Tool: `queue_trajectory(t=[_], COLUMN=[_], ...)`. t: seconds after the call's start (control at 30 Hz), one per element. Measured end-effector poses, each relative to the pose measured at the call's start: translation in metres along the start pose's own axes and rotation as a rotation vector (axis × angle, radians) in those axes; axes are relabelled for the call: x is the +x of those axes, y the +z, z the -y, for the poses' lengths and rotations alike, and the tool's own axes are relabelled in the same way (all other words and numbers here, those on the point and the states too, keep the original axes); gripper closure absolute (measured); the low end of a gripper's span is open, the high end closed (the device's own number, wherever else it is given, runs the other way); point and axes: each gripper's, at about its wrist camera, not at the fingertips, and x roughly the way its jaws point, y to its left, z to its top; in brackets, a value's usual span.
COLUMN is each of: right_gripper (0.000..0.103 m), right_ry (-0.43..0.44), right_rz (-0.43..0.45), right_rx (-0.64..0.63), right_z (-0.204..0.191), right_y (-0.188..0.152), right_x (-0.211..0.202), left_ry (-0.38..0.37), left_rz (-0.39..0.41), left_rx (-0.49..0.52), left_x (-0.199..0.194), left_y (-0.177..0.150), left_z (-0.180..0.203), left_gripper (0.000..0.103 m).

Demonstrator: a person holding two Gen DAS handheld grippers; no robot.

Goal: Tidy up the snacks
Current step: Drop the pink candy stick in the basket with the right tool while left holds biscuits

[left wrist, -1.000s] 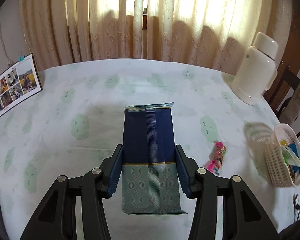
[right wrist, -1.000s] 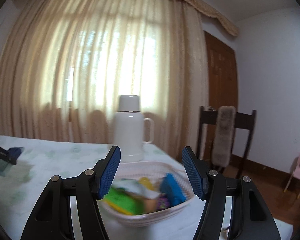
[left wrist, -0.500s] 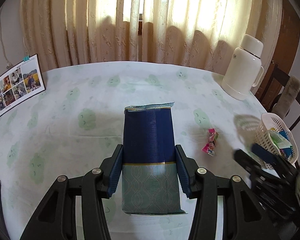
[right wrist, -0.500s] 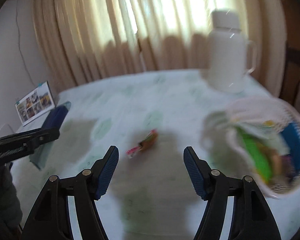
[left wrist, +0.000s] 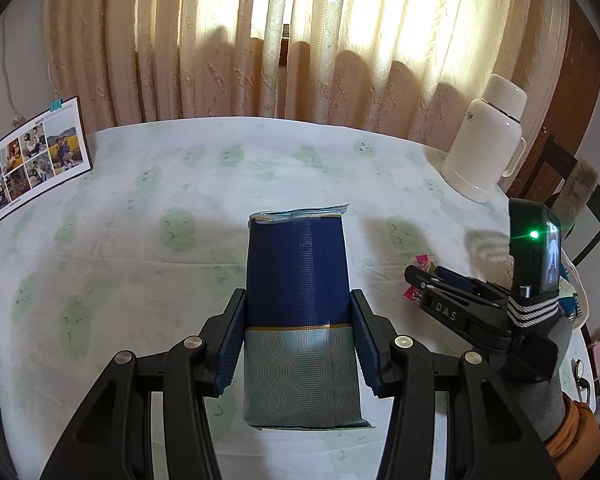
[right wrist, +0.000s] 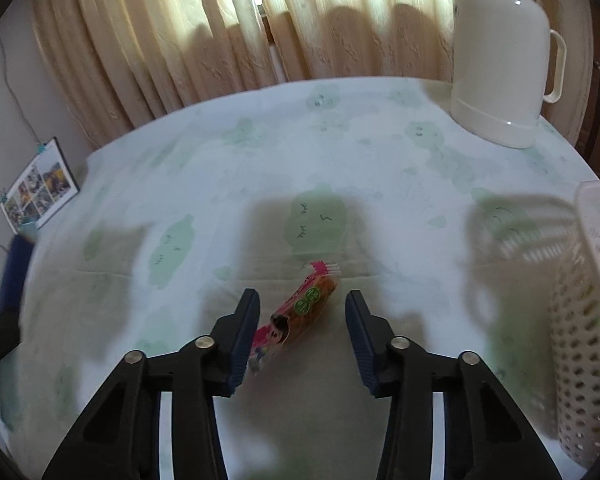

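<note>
My left gripper [left wrist: 298, 300] is shut on a tall dark blue and teal snack packet [left wrist: 298, 256], held above the round table. A small pink snack packet [right wrist: 300, 312] lies slantwise on the green-patterned tablecloth [right wrist: 340, 152]. My right gripper [right wrist: 302, 298] is lowered over it, one finger on each side. Its jaws are closing; the left pad is at the packet's near end and the right pad stands clear of it. In the left wrist view the right gripper [left wrist: 424, 276] reaches in from the right, a gloved hand behind it, over the pink packet [left wrist: 411, 292].
A white perforated basket [right wrist: 580, 320] with snacks inside stands at the right table edge. A white thermos jug [right wrist: 500, 64] stands at the back right. A photo calendar [left wrist: 32, 160] leans at the far left. A chair [left wrist: 580, 184] is behind the table; curtains hang along the back.
My right gripper swung from above the basket leftward and down to the pink packet, and its fingers have come closer together. The left gripper keeps its grip on the blue packet.
</note>
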Motion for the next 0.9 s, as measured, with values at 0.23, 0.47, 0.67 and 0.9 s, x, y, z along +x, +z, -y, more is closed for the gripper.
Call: queue_trajectory(t=[0.23,0.47,0.67,0.9], right_gripper=[0.069,0.069,0.069,0.069], right_ry=[-0.021,-0.006,0.011,-0.006], right_rz=[0.010,0.075,0.164,0.262], right_rx=[-0.049,-0.034,0.000,0.046], right_z=[-0.005,-0.002,0.004,0.022], right_y=[0.001,-0.003,-0.002,-0.005], right_x=[0.000,-0.021,-0.057,-0.107], left_ry=[0.005,0.006,0.004,-0.001], left_rz=[-0.011,-0.015,-0.020,-0.019], left_rx=[-0.010,-0.005,0.005,0.014], left_x=[0.003,0.005,0.006,0.005], left_y=[0.000,0.000,-0.002,-0.003], left_z=[-0.001,0.000,0.002,0.003], left_gripper=[0.057,0.057,0.057,0.057])
